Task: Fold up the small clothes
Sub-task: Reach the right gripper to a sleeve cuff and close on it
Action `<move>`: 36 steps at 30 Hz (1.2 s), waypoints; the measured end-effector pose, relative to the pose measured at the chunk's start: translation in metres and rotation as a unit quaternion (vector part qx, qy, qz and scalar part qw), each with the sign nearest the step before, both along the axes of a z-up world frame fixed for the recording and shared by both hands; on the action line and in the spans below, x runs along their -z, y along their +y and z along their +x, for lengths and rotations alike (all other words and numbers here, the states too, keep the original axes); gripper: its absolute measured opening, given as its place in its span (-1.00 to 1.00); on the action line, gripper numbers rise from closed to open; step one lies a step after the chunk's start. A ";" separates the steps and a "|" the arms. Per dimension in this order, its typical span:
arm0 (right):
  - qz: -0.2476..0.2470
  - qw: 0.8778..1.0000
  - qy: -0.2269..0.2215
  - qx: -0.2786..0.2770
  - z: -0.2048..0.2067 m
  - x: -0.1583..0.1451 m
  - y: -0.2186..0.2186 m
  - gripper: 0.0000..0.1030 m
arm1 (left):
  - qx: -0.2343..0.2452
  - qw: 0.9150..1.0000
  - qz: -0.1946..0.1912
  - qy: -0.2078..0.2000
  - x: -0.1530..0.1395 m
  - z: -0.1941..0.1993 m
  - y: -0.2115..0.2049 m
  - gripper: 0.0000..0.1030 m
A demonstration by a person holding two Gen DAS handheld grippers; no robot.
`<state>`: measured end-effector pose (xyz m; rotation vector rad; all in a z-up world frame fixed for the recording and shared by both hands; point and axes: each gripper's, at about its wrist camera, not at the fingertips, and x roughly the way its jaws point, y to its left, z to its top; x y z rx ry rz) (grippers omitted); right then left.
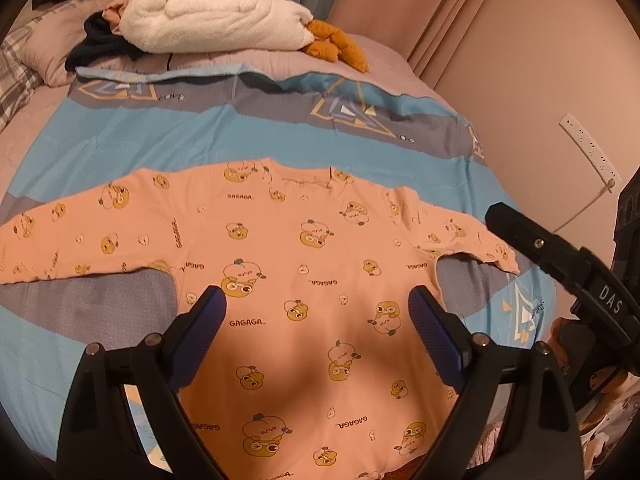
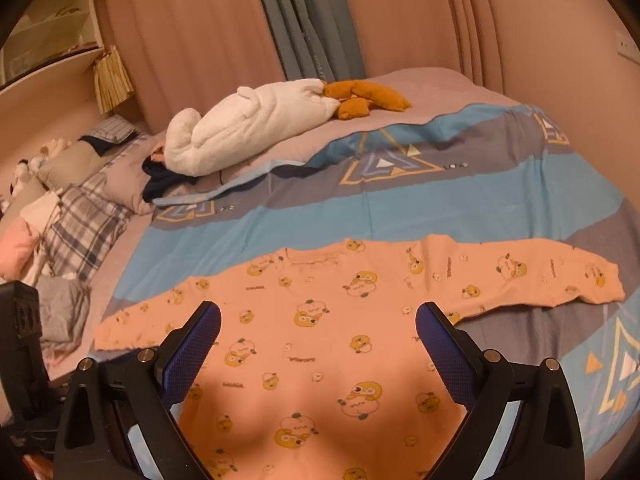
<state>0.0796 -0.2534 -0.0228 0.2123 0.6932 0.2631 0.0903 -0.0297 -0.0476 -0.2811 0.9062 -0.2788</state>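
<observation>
A small pink long-sleeved top (image 1: 304,264) printed with yellow ducks lies flat on the bed, both sleeves spread out sideways. My left gripper (image 1: 318,300) hovers over its lower body, jaws wide apart with only the flat cloth below them. My right gripper (image 2: 318,318) is likewise open above the same pink top (image 2: 340,320), nothing pinched between its blue pads. In the left wrist view the right gripper's black finger (image 1: 532,240) reaches in from the right, near the end of the right sleeve (image 1: 472,240).
The top rests on a blue and grey bedspread (image 1: 248,132). A white plush goose (image 1: 216,16) with orange feet lies at the far side. Plaid pillows (image 2: 84,232) and a pile of clothes (image 2: 60,308) sit to the left. Curtains and a wall bound the bed.
</observation>
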 end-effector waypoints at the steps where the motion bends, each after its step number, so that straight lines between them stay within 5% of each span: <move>1: 0.003 1.000 0.003 0.001 0.002 0.002 -0.002 0.87 | -0.001 1.000 -0.002 0.003 0.003 0.002 0.000 0.77; 8: 0.059 0.997 0.031 0.034 0.025 0.015 -0.046 0.42 | -0.012 0.999 -0.004 0.048 0.036 0.014 0.002 0.49; 14: 0.126 0.984 0.057 0.116 0.047 0.025 -0.140 0.04 | -0.008 0.996 0.018 0.083 0.068 0.015 -0.003 0.05; 19: 0.120 0.960 0.071 0.242 0.050 0.036 -0.222 -0.06 | -0.003 0.993 0.010 0.119 0.089 0.017 -0.004 -0.01; 27: 0.136 0.900 0.136 0.392 0.037 0.089 -0.316 -0.08 | -0.002 0.988 -0.005 0.155 0.109 0.016 -0.006 -0.01; 32: 0.142 0.883 0.169 0.414 0.033 0.117 -0.330 -0.13 | -0.002 0.988 0.004 0.153 0.112 0.011 -0.009 0.03; 36: 0.172 0.885 0.163 0.401 0.038 0.135 -0.341 -0.13 | -0.006 0.988 0.002 0.155 0.113 0.012 -0.007 0.03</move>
